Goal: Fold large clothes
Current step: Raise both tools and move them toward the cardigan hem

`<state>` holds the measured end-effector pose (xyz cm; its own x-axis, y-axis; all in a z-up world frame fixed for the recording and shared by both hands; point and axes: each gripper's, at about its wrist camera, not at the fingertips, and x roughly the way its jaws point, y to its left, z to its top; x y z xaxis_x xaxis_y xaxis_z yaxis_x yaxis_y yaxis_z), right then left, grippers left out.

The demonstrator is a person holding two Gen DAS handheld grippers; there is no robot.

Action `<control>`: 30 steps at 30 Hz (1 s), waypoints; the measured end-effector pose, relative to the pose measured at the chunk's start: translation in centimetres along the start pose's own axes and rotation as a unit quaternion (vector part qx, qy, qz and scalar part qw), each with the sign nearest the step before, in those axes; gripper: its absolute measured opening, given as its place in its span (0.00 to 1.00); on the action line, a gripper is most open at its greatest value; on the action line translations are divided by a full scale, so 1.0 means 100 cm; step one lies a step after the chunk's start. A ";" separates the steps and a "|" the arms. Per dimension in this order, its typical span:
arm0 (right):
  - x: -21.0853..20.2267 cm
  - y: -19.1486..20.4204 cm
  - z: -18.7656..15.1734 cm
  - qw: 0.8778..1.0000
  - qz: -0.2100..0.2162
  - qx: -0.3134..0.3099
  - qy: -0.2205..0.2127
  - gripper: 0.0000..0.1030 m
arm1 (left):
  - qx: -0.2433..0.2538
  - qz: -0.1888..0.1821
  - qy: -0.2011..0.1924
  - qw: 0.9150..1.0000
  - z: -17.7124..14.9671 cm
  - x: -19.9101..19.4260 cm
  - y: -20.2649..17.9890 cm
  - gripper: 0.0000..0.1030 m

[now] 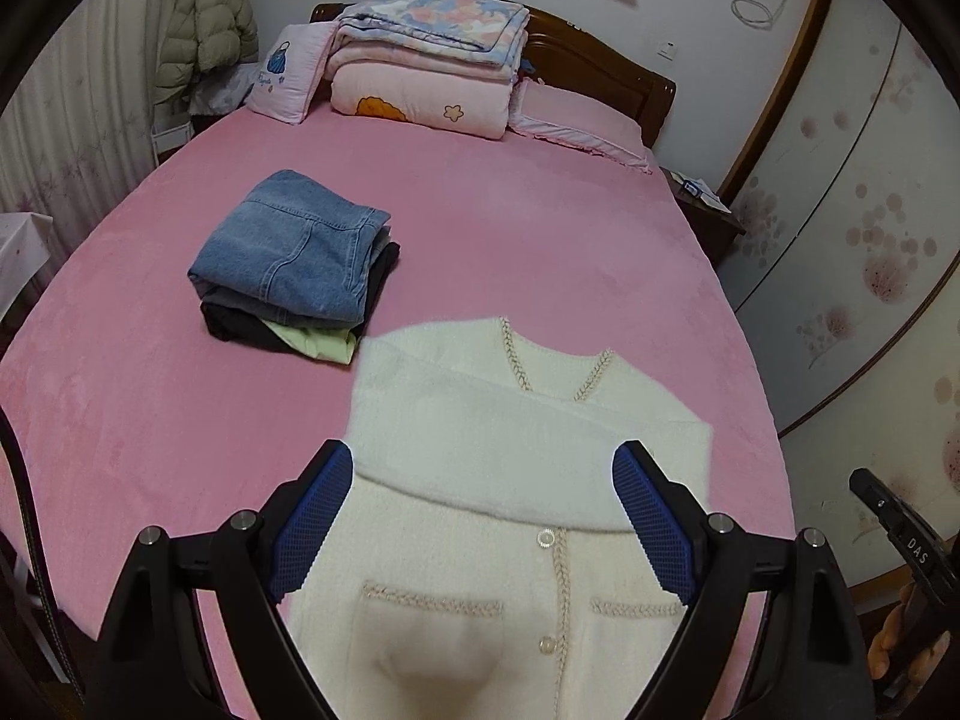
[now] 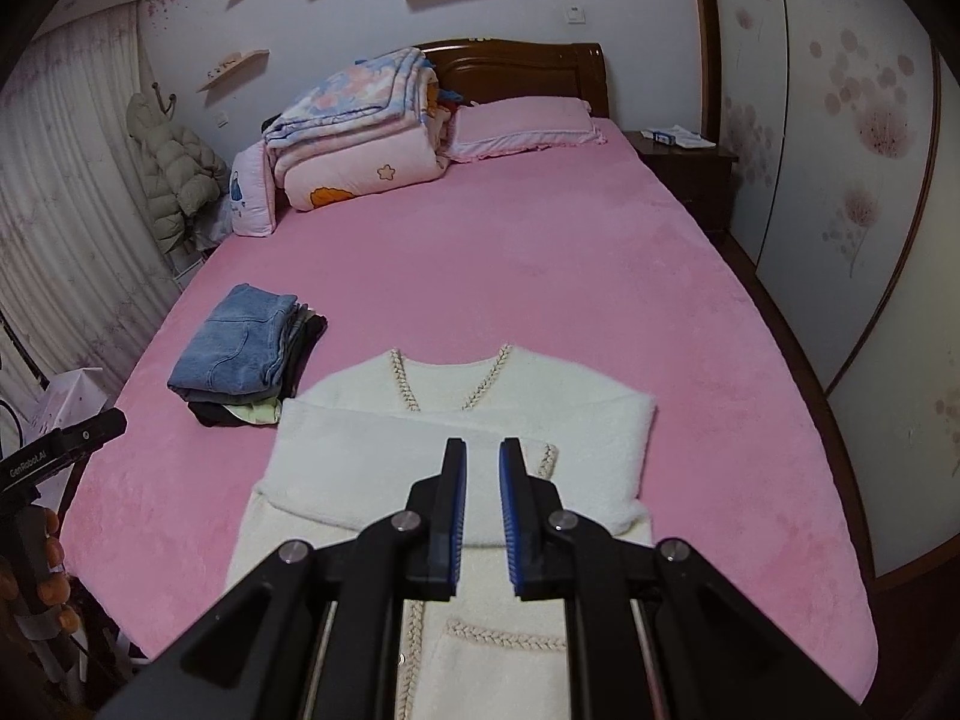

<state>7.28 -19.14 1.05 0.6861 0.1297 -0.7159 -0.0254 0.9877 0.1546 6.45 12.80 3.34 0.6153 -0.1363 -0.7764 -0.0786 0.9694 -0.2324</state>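
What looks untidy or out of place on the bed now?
Nothing stands out. The white cardigan lies flat with its sleeves folded across the chest, and the folded clothes pile beside it is neat.

Cardigan on bed near edge; clothes stack beside it, left.

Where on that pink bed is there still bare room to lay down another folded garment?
The widest bare stretch is mid-bed, between the white cardigan and the folded quilts by the headboard. The bed's wardrobe side is bare too. The near corner is crowded: the pile topped by folded jeans sits close beside the cardigan's shoulder.
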 end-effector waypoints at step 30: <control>-0.102 -0.003 -0.182 0.998 -0.018 0.046 -0.042 0.48 | 0.017 0.023 0.028 0.999 -0.203 -0.040 0.097 0.85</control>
<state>-12.93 -19.18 -4.10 0.7438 0.0830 -0.6633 0.0642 0.9788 0.1945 -12.67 18.64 -7.74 0.5662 -0.1025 -0.8178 -0.0777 0.9812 -0.1768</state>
